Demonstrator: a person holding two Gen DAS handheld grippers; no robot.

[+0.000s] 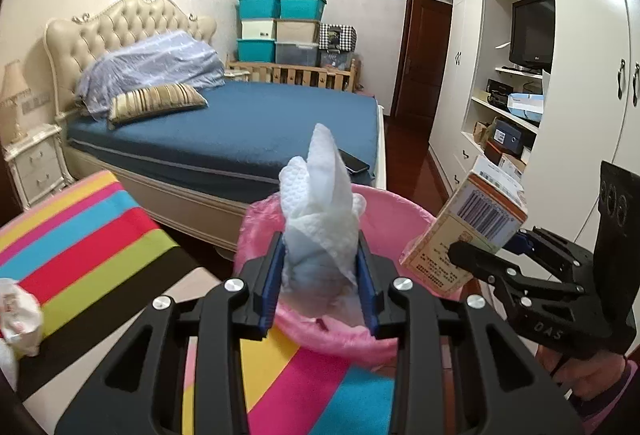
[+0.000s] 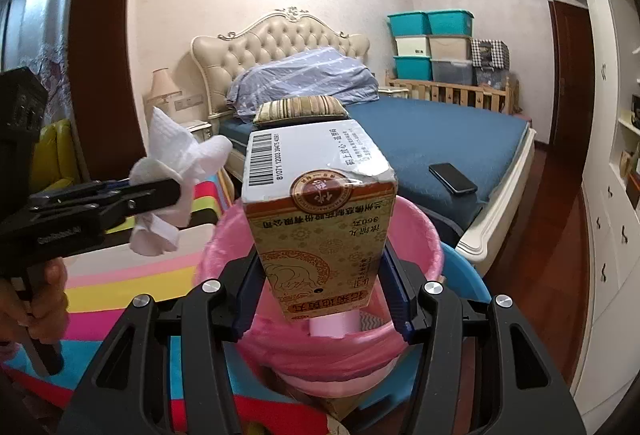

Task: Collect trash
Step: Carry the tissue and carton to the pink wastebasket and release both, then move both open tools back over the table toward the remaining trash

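Observation:
My left gripper (image 1: 320, 275) is shut on a crumpled white tissue (image 1: 320, 203) and holds it over the near rim of a pink bin with a pink liner (image 1: 392, 219). My right gripper (image 2: 320, 275) is shut on a yellow-orange cardboard box (image 2: 316, 203) and holds it above the same bin (image 2: 416, 235). In the left wrist view the box (image 1: 468, 231) and the right gripper (image 1: 480, 259) are to the right of the bin. In the right wrist view the tissue (image 2: 176, 167) and the left gripper (image 2: 168, 191) are at the left. A pink-white item (image 2: 334, 325) lies inside the bin.
A rainbow-striped mat (image 1: 80, 235) covers the surface beside the bin, with crumpled white trash (image 1: 20, 315) at its left edge. A bed with a blue sheet (image 1: 240, 131) stands behind, a black phone (image 2: 452, 177) on its corner. White wardrobes (image 1: 580, 75) line the right wall.

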